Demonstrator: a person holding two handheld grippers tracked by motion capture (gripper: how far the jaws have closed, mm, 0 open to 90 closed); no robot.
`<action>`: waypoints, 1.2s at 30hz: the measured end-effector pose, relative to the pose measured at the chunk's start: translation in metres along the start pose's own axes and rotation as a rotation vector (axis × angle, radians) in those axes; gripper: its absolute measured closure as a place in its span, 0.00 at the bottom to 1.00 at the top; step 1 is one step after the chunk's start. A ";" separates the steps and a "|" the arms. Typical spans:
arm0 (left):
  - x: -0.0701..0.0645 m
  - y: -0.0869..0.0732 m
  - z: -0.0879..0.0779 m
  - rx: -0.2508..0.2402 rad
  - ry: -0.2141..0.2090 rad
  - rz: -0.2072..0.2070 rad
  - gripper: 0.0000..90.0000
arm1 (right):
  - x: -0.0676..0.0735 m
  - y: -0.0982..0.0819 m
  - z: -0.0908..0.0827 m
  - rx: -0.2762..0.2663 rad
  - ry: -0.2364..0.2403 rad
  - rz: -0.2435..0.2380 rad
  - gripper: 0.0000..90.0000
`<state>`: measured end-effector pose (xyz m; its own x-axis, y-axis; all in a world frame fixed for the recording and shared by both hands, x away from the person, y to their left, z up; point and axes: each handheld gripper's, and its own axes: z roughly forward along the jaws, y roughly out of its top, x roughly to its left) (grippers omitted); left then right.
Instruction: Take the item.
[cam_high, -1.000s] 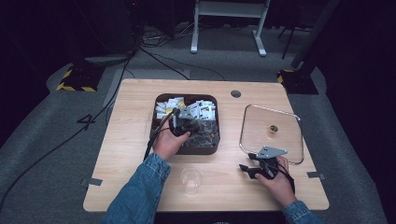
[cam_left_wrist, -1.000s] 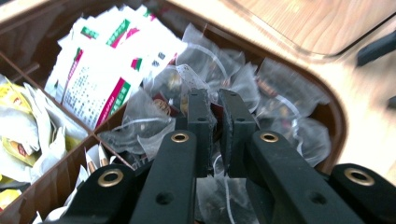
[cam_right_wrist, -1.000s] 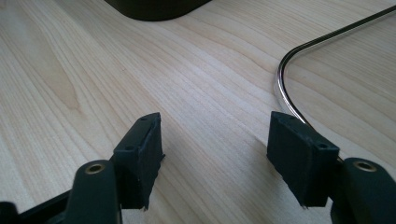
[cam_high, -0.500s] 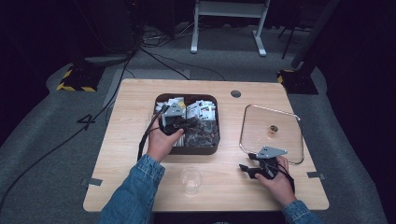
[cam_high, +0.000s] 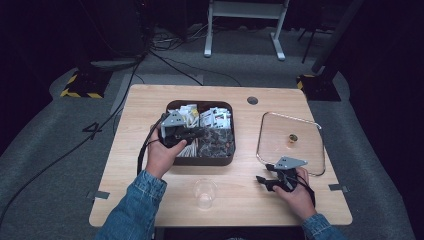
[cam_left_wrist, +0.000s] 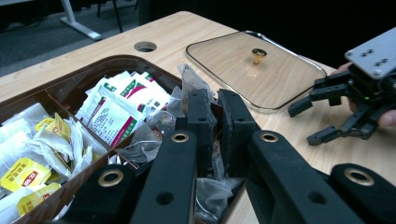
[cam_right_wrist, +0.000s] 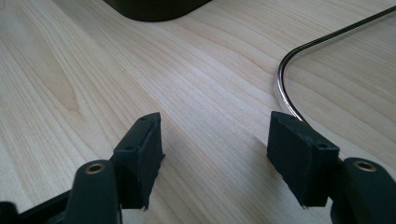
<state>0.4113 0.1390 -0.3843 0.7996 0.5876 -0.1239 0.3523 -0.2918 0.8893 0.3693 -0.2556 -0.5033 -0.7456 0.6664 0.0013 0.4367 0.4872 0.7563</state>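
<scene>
A light wooden table (cam_high: 150, 200) stands on grey carpet in a dark room. Nearest the person, a clear plastic cup (cam_high: 205, 193) stands upright at the front edge, between the two denim-sleeved forearms. To its right, the right gripper (cam_high: 264, 182) rests low over bare wood beside the near corner of the glass lid; in the right gripper view its jaws stand apart with nothing between them. The flat glass lid (cam_high: 280, 137), with its small brass knob (cam_high: 293, 137), lies on the table right of the box. Farther back, left of centre, sits the brown compartmented box (cam_high: 227, 159) filled with tea bags and sachets. The left gripper (cam_left_wrist: 212, 116) is held above the box; in the left gripper view its jaws are clamped on a clear crinkled sachet (cam_left_wrist: 191, 84), whose top sticks up past the pads. White-and-green packets (cam_left_wrist: 116, 112) lie in the compartment beyond, yellow-labelled tea bags (cam_left_wrist: 28, 170) in the one at that view's left. A round cable hole (cam_high: 252, 100) marks the table's far edge.
</scene>
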 end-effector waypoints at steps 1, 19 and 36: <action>-0.001 0.000 -0.003 0.001 0.000 0.006 0.94 | 0.000 0.000 0.000 0.000 0.000 0.000 0.40; -0.039 -0.014 -0.050 -0.007 -0.103 0.065 0.94 | 0.000 0.000 0.000 0.000 -0.003 -0.001 0.40; -0.071 -0.037 -0.056 0.012 -0.170 0.110 0.94 | 0.000 0.000 0.000 0.000 -0.003 -0.001 0.40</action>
<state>0.3142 0.1499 -0.3837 0.9038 0.4162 -0.1001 0.2635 -0.3567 0.8963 0.3692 -0.2554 -0.5033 -0.7442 0.6679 -0.0013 0.4365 0.4878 0.7560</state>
